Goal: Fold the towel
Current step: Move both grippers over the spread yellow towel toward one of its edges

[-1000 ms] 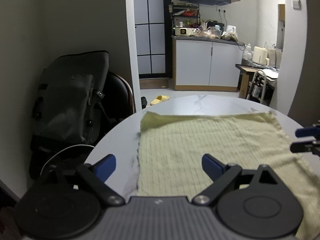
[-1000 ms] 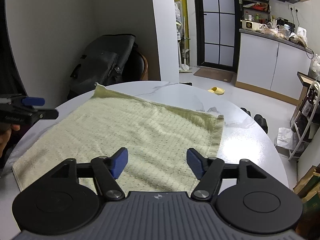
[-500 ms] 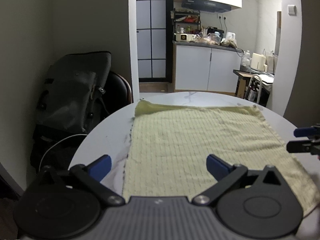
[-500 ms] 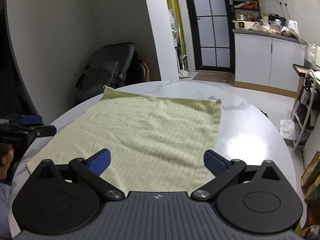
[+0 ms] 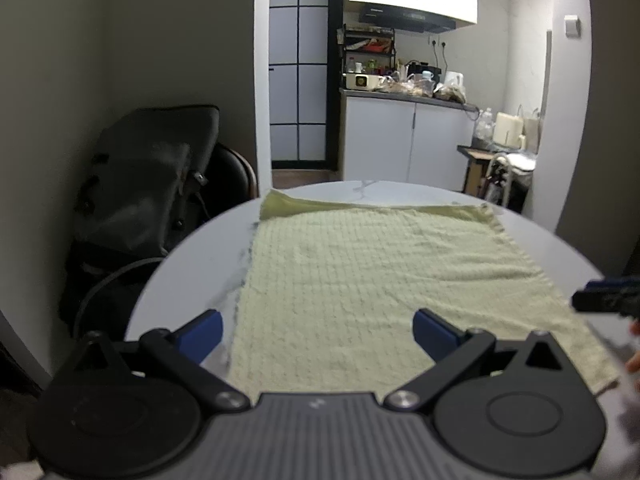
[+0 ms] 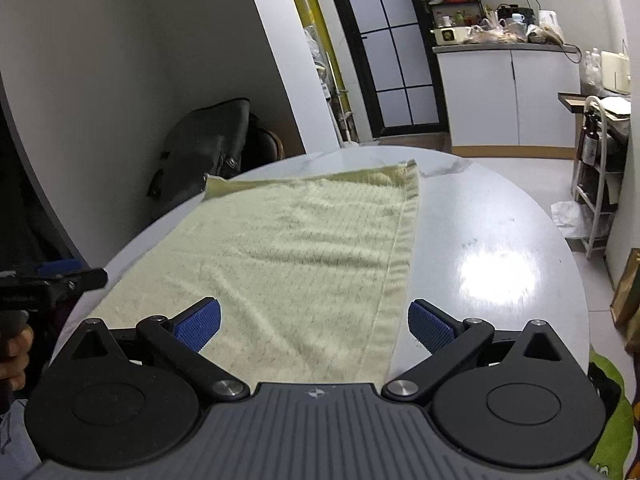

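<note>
A pale yellow-green towel lies spread flat on the round white table. My left gripper is open above the towel's near left corner, with the left edge running between its fingers. In the right wrist view the towel fills the table's left half, and my right gripper is open over the near right corner, straddling the hemmed edge. Nothing is held. The right gripper's tip shows at the left view's right edge, and the left gripper's tip shows at the right view's left edge.
A dark backpack rests on a chair beyond the table's left side. Bare glossy tabletop lies right of the towel. A kitchen counter with white cabinets stands behind, and a metal rack is at far right. A hand holds the left gripper.
Both grippers drew back toward the towel's near edge and opened wider. The right one shifted right, so the hemmed edge now runs between its fingers.
</note>
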`<action>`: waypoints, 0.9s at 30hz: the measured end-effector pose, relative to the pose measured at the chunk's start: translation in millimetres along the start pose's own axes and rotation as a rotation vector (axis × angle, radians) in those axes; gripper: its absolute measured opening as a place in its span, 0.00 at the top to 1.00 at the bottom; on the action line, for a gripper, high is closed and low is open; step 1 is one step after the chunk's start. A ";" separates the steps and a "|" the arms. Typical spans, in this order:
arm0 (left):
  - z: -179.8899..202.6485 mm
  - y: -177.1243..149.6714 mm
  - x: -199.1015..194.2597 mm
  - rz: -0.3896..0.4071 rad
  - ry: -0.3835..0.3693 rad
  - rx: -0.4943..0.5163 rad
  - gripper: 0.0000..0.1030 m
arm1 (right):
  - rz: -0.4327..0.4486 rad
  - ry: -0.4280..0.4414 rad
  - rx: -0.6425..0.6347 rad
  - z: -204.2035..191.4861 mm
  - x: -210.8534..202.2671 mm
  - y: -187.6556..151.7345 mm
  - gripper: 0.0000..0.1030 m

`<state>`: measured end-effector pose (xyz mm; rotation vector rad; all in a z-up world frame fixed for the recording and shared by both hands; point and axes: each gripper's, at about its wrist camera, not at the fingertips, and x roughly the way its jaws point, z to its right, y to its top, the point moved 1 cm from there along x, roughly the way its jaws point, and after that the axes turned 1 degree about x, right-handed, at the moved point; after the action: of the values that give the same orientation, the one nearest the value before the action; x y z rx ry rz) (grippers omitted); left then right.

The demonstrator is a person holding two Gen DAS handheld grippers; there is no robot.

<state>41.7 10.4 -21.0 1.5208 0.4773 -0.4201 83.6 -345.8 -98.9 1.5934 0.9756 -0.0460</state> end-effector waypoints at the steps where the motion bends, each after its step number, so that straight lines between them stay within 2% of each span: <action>1: 1.2 -1.4 -1.6 0.004 0.007 0.011 0.00 | 0.005 -0.006 -0.004 -2.2 -1.8 -2.0 0.01; 13: 0.4 -24.0 -22.7 0.016 0.009 0.027 0.00 | 0.045 -0.076 -0.075 -29.8 -27.0 -23.6 0.01; 19: 2.5 -30.7 -30.8 0.025 -0.020 0.032 0.00 | 0.016 -0.065 -0.088 -36.0 -35.5 -31.9 0.01; 27: 1.8 -40.2 -35.9 0.007 -0.032 0.042 0.00 | 0.027 -0.043 -0.080 -42.0 -49.4 -38.9 0.01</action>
<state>-10.2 6.9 -35.4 1.5538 0.4403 -0.4504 8.5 -340.4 -91.7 1.5254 0.9119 -0.0225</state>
